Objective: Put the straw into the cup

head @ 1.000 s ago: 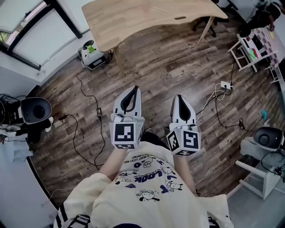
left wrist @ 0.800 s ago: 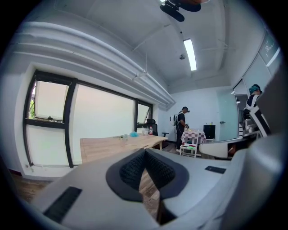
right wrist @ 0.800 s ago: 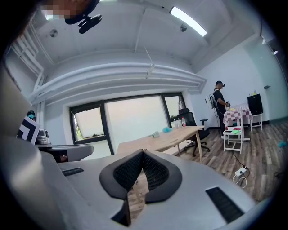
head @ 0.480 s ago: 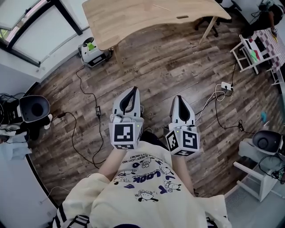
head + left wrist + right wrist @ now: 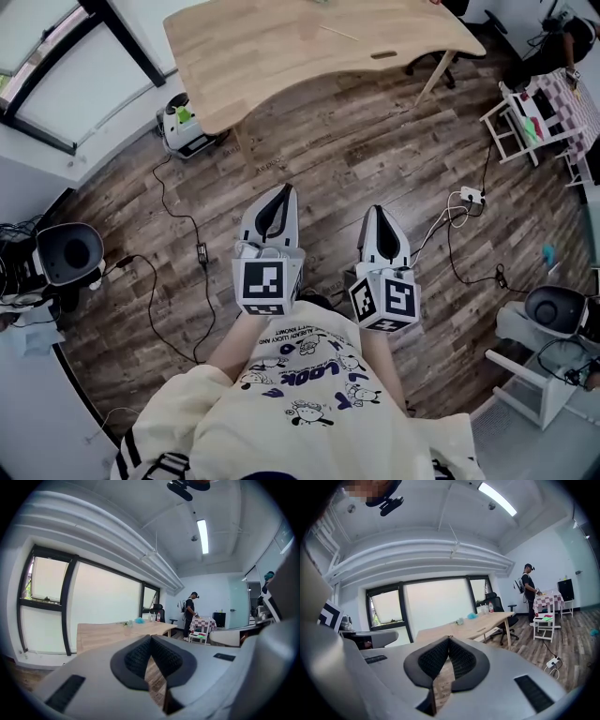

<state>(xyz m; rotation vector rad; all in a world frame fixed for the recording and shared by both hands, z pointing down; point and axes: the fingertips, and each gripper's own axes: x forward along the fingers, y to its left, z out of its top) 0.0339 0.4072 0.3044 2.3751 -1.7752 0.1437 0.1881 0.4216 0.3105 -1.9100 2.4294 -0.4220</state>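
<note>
Left tool [image 5: 279,191] and right tool [image 5: 376,214], jaws together, empty; far table [image 5: 281,47] cut off at top.

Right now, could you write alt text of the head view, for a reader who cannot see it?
A person holds the left gripper and the right gripper side by side above a wooden floor, both shut and empty. A wooden table stands farther ahead, and cables lie on the floor.
</note>
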